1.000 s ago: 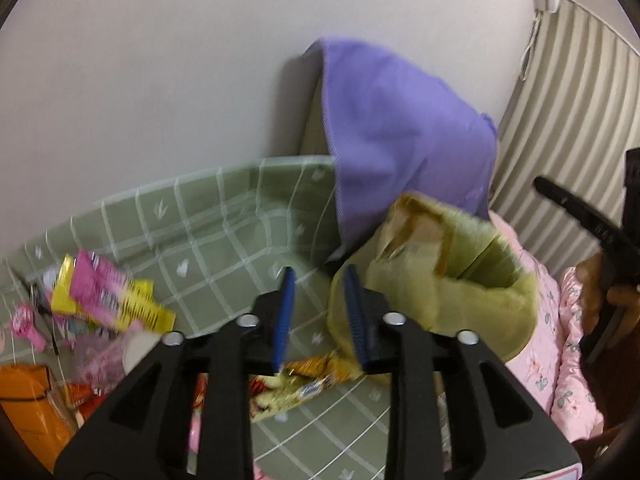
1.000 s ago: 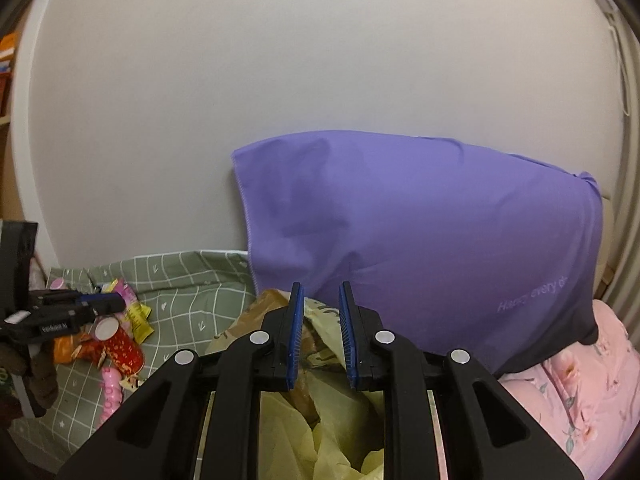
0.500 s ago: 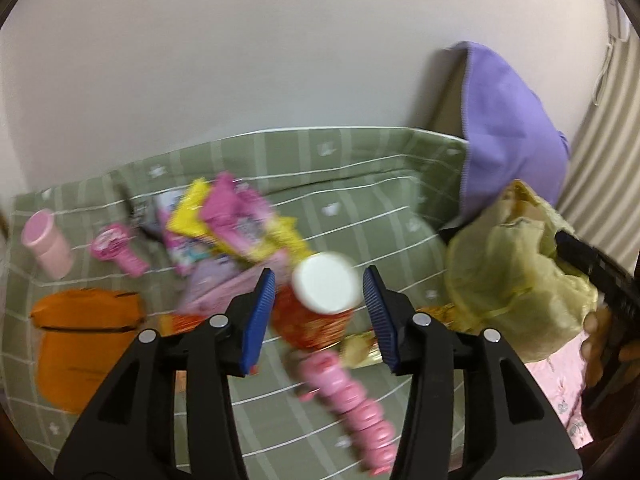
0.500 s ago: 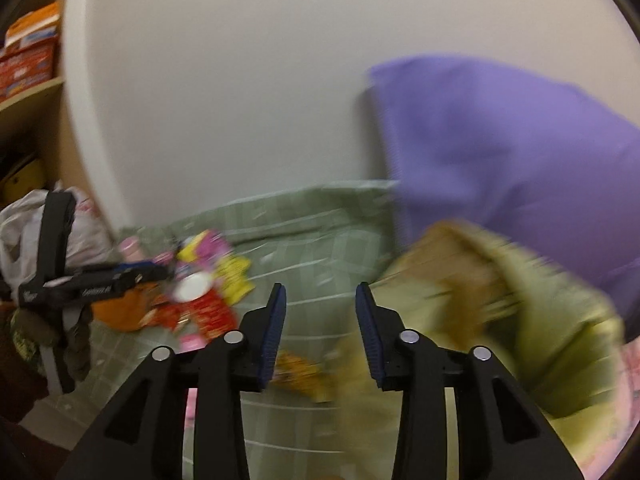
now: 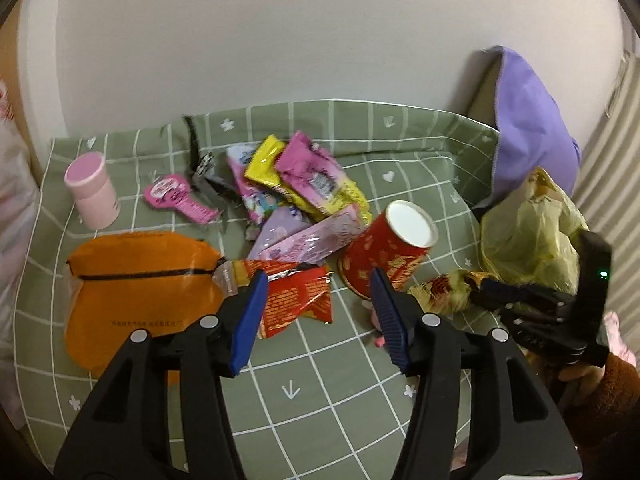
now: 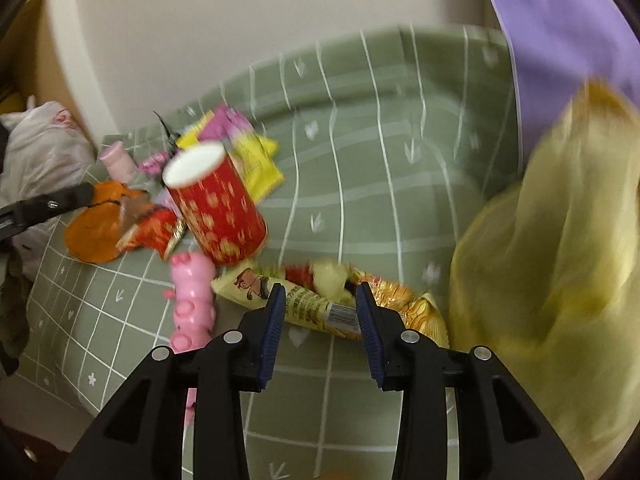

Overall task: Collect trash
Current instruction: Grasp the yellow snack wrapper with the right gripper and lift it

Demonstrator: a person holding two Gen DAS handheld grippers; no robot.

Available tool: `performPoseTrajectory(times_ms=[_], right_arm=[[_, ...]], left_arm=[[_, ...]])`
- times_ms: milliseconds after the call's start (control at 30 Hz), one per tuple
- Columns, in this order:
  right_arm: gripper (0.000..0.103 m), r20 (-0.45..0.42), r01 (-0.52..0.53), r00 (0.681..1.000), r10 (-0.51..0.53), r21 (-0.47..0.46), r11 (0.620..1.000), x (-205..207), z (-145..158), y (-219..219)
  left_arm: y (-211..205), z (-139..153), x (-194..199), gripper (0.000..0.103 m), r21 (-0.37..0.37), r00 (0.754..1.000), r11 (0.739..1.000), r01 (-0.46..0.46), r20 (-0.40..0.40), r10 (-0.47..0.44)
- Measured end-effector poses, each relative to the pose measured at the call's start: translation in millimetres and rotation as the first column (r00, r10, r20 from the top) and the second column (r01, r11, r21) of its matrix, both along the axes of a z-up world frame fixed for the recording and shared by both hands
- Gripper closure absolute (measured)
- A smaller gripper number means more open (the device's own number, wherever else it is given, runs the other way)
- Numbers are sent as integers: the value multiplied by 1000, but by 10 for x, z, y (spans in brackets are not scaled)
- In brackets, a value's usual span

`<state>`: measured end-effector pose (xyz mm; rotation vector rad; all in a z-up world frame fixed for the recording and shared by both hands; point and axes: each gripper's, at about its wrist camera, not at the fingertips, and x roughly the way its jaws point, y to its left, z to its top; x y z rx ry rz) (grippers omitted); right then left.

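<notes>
Right gripper (image 6: pixel 320 312) jaws just spread, empty, framing pale yellow snack wrapper (image 6: pixel 280 294) on green checked bedsheet (image 6: pixel 360 160) beside yellow plastic trash bag (image 6: pixel 560 260). Lower squarely, pinch wrapper midsection. Left gripper (image 5: pixel 316 312) jaws just widened, empty, above red crinkled packet (image 5: pixel 296 300).

We look down along each gripper at the bed (image 5: pixel 360 380): left view over the wrappers, right nearer, both sharing the red can (image 5: pixel 386 258) (image 6: pixel 218 212).
</notes>
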<state>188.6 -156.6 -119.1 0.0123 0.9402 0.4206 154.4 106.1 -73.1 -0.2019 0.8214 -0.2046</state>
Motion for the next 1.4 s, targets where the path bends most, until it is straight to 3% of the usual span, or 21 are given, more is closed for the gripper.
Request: performPoseTrajectory(times_ms=[167, 300, 467, 567, 700, 767, 833, 900, 1000, 1200, 1300, 1400], right_arm=[[68, -12, -71, 997, 72, 60, 996, -165, 96, 226], [68, 98, -72, 992, 75, -29, 997, -240, 325, 154], [67, 51, 5, 999, -1, -67, 998, -56, 171, -122], [67, -1, 7, 1000, -7, -30, 1000, -80, 41, -122], [67, -79, -111, 990, 116, 63, 992, -249, 30, 101], [67, -48, -180, 982, 183, 53, 982, -331, 135, 202], [67, 29, -212, 977, 212, -15, 977, -368, 283, 240], [67, 69, -204, 976, 209, -68, 977, -315, 335, 203], [67, 44, -161, 986, 164, -63, 985, -119, 249, 47], [67, -90, -147, 986, 143, -47, 988, -32, -56, 24], [67, -48, -140, 989, 137, -68, 988, -281, 14, 15], [67, 16, -131, 991, 131, -5, 991, -515, 88, -100]], left_arm=[[-167, 95, 23, 49, -3, 997, 998, 62, 37, -62], [-246, 187, 27, 48, 15, 994, 996, 86, 61, -87], [-226, 224, -15, 46, -1, 995, 997, 77, 66, -77], [-216, 193, -26, 46, 11, 996, 998, 68, 54, -68], [-183, 143, -21, 46, 19, 998, 999, 45, 43, -45], [-163, 127, -21, 45, 20, 999, 999, 31, 39, -31], [-145, 124, -36, 45, 23, 999, 999, 24, 42, -25], [-121, 118, -52, 45, 24, 999, 1000, 17, 43, -18], [-77, 98, -72, 45, 17, 999, 1000, -1, 35, 0], [-7, 99, -102, 45, 11, 999, 1000, -18, 30, 18], [12, 122, -109, 45, 8, 999, 1000, -20, 42, 19], [8, 99, -71, 44, -5, 999, 1000, -19, 37, 19]])
